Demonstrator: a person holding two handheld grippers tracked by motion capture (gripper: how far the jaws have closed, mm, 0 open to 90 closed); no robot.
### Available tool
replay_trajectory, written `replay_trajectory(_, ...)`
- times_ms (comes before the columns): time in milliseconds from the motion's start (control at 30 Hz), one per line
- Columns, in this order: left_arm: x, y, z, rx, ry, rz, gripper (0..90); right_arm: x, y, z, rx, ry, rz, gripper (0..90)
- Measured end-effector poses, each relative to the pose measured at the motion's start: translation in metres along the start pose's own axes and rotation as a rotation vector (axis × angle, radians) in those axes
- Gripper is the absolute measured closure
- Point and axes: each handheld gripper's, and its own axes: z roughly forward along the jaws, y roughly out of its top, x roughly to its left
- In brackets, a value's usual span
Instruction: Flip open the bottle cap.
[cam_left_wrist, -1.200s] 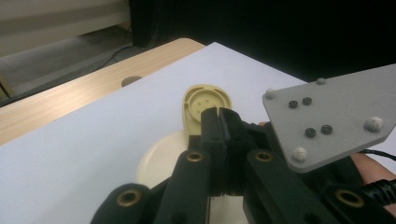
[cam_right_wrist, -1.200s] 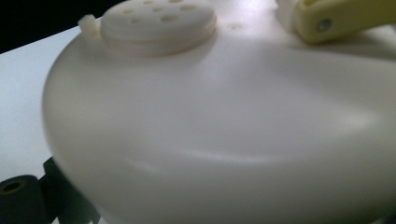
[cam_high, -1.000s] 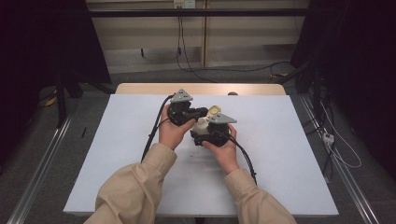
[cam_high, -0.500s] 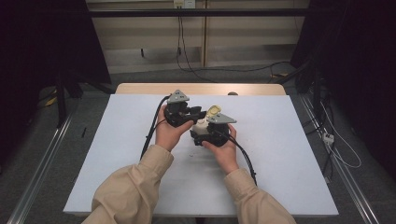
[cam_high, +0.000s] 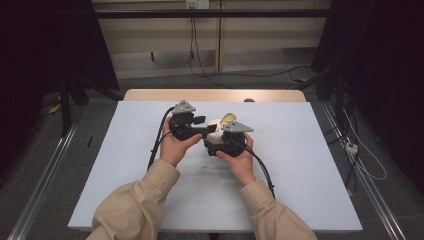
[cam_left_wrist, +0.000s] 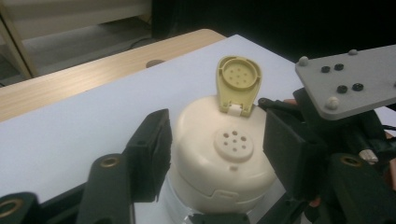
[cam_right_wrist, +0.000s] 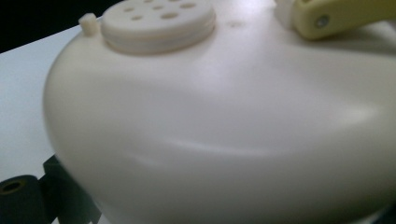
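In the middle of the high view, a cream shaker jar is kept just above the white table, between the two grippers. The jar is seen very close in the right gripper view, so it is judged to be steadied by the right gripper, but whether its jaws are clenched on the jar cannot be told. In the centre of the left gripper view, the yellow flip lid stands upright on its hinge and the sprinkle holes are uncovered. The jaws of the left gripper have just been opening; they stand on both sides of the cap, released and not pressing it, probably because the lid has been lifted already.
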Motion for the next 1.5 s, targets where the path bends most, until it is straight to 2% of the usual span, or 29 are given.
replay_trajectory(300, 0.002, -0.005, -0.001, 0.003, 0.014, -0.013, 24.4, 0.000, 0.000, 0.000, -0.001, 0.002, -0.002, 4.4)
replay_trajectory(567, 0.004, -0.011, -0.005, 0.010, 0.034, -0.003, 16.4, 0.000, 0.000, 0.000, -0.001, 0.003, 0.001, 4.4)
replay_trajectory(833, 0.004, -0.017, -0.008, 0.012, 0.027, 0.016, 14.9, 0.000, 0.000, 0.000, 0.000, 0.004, 0.002, 4.3)
replay_trajectory(1267, 0.007, -0.025, -0.017, 0.007, 0.025, 0.009, 9.4, 0.000, -0.001, 0.000, 0.006, 0.000, 0.009, 3.8)
replay_trajectory(1433, 0.012, -0.030, -0.022, 0.006, 0.033, 0.002, 8.8, 0.000, -0.004, 0.001, 0.043, -0.004, 0.018, 2.1)
replay_trajectory(1500, 0.014, -0.032, -0.023, 0.005, 0.034, 0.001, 8.8, 0.000, -0.006, 0.002, 0.062, -0.003, 0.006, 1.8)
